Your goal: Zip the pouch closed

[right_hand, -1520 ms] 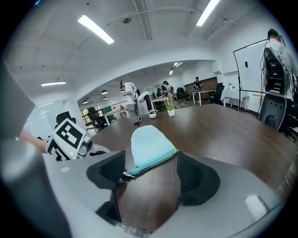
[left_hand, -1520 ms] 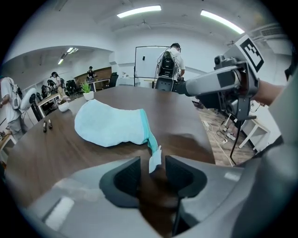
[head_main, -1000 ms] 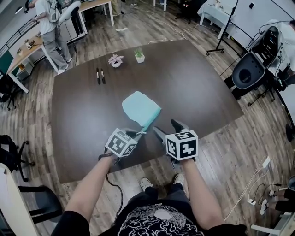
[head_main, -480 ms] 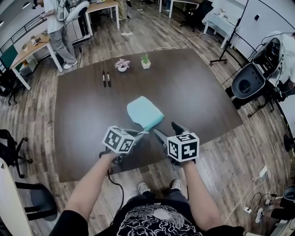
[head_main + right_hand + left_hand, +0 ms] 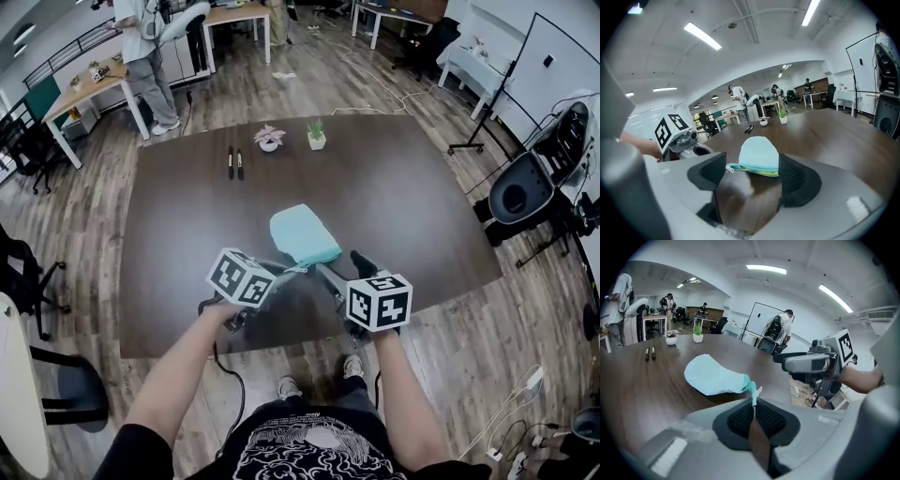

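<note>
A light teal pouch point(image 5: 305, 236) lies on the dark brown table point(image 5: 187, 244), its zipper end toward me. My left gripper point(image 5: 292, 270) is shut on the pouch's white zipper pull point(image 5: 753, 397), and the pouch point(image 5: 715, 377) stretches away beyond its jaws. My right gripper point(image 5: 342, 265) stands open just right of the pull. In the right gripper view the pouch's zipper edge point(image 5: 754, 168) shows in the gap between the spread jaws of that gripper point(image 5: 752, 176), and the pads do not press on it. From the left gripper view the right gripper point(image 5: 811, 363) hangs apart from the pouch.
Two pens point(image 5: 234, 164) and two small potted plants point(image 5: 269, 138) point(image 5: 317, 135) sit at the table's far side. The table's front edge runs just under my grippers. A person point(image 5: 150, 56) stands by desks at back left. A black chair point(image 5: 525, 192) is at the right.
My left gripper has risen a little and rolled, still shut on the zipper pull. The right gripper has lifted slightly beside it. The pouch stays in place.
</note>
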A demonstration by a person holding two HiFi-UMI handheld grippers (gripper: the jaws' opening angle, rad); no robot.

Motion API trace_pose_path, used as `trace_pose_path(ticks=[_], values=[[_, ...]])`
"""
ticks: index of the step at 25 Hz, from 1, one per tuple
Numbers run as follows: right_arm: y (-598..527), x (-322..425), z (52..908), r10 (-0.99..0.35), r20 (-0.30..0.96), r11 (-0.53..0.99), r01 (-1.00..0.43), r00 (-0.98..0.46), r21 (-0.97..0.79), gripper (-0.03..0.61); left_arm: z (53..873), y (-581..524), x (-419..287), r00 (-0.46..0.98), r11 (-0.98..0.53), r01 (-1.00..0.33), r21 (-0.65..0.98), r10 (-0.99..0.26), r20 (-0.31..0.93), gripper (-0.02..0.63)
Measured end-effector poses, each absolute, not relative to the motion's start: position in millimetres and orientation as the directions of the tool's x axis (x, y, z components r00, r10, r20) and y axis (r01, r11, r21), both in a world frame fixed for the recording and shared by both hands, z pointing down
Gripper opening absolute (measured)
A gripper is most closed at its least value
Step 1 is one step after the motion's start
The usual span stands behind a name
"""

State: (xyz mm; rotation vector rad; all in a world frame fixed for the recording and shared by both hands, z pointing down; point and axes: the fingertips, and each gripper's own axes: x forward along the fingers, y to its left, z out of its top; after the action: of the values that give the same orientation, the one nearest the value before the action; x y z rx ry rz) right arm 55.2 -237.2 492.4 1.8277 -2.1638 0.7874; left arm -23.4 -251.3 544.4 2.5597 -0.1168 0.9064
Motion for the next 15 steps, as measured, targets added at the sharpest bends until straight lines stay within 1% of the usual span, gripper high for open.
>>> trace_pose_path(ticks=[8,15], values=[[-251,51,491,-0.813,0.449,0.251,-0.918,-0.371,-0.306,0.337,532,-255,-13,0.772,-0.899,-0.248,0.361,0.041,0.634,0.020],[-257,42,494,-0.753,0.429,0.365,-0.859,-0.499,-0.358,0.322,528,-256,-8,0.766,-0.883,-0.293,0.367,0.014,0.643,0.020]])
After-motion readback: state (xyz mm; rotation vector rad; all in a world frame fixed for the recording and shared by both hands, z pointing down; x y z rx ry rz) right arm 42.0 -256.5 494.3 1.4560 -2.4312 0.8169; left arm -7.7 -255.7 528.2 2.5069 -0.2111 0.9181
